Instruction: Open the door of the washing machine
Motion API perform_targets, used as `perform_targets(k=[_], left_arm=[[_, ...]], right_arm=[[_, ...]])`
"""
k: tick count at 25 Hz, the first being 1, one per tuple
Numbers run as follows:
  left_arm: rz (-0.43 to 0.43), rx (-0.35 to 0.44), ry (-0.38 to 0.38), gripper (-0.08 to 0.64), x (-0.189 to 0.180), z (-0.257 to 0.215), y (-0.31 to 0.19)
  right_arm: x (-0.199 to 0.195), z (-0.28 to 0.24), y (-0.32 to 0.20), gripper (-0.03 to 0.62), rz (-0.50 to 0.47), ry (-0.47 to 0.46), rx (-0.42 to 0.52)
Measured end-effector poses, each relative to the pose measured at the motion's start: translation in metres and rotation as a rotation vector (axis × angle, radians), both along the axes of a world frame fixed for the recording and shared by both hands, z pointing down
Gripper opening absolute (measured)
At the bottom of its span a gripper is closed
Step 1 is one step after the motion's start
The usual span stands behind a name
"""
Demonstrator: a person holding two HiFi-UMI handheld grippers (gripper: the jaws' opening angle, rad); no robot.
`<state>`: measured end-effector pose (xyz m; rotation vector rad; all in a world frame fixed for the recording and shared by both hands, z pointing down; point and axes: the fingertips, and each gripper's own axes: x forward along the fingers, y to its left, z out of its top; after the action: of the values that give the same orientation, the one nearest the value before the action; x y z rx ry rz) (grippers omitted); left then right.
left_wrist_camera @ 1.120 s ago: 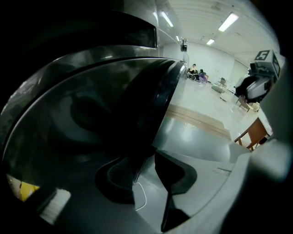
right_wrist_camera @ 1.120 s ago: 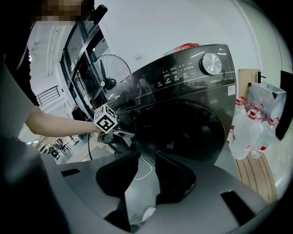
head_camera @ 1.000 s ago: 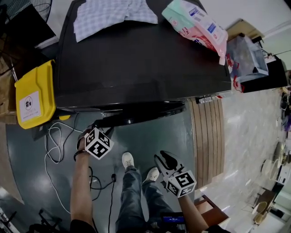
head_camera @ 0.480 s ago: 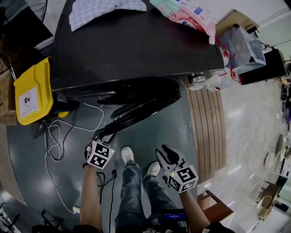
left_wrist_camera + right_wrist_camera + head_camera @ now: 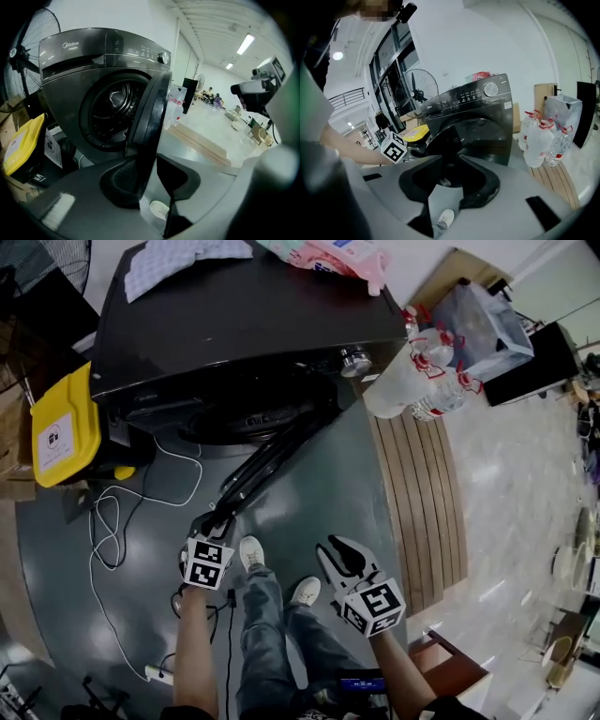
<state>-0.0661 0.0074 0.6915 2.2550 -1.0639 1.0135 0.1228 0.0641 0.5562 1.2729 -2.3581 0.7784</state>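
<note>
A black front-loading washing machine stands at the top of the head view. Its round door is swung far out from the drum opening. My left gripper is shut on the door's free edge. In the left gripper view the door runs edge-on between the jaws of the left gripper, with the drum behind it. My right gripper hovers over the floor to the right, apart from the door. In its own view the right gripper is open; its jaws have just been closing, with nothing between them.
A yellow bin sits left of the machine, with white cables on the floor near it. Water bottles and wooden slats lie to the right. Cloth rests on the machine's top. The person's shoes are between the grippers.
The door has swung from nearly closed to wide open, drawn back by the left gripper. The drum opening now shows. The right gripper has shifted only a little.
</note>
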Motion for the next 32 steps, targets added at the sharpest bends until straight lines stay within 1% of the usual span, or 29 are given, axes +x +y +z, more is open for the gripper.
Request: perform_targets(k=[4,7,8,10,15,19,21,26,30,32], left_arm=[[-0.047,-0.022,-0.012,0.101,0.021,-0.002,0.028],[-0.042,-0.047,-0.007,0.097,0.044,-0.002,0.048],[-0.030,-0.047,-0.007,0.097,0.051,-0.002,0.053],[0.000,-0.050,0.001,0.095,0.068,-0.003,0.065],[0.062,-0.086,0.055,0.103,0.116,-0.002,0.105],[0.130,-0.117,0.095,0.116,0.163,-0.004,0.130],[0.147,-0.129,0.106,0.120,0.184,-0.006,0.139],[0.204,-0.154,0.146,0.121,0.231,-0.007,0.157],[0.233,-0.189,0.165,0.123,0.250,-0.007,0.160],[0.254,-0.199,0.189,0.122,0.259,-0.010,0.166]], right_arm=[[0.030,-0.006,0.025,0.112,0.029,0.003,-0.002],[0.044,-0.004,0.042,0.109,0.047,0.011,-0.020],[0.045,-0.002,0.047,0.104,0.048,0.015,-0.026],[0.045,0.001,0.056,0.063,0.050,0.019,-0.031],[0.051,0.006,0.072,0.058,0.080,0.028,-0.042],[0.068,0.009,0.076,0.023,0.107,0.063,-0.043],[0.074,0.010,0.079,0.003,0.120,0.080,-0.048],[0.086,0.014,0.094,0.002,0.152,0.099,-0.067],[0.090,0.009,0.096,0.002,0.162,0.109,-0.061],[0.095,0.000,0.094,0.003,0.178,0.107,-0.045]])
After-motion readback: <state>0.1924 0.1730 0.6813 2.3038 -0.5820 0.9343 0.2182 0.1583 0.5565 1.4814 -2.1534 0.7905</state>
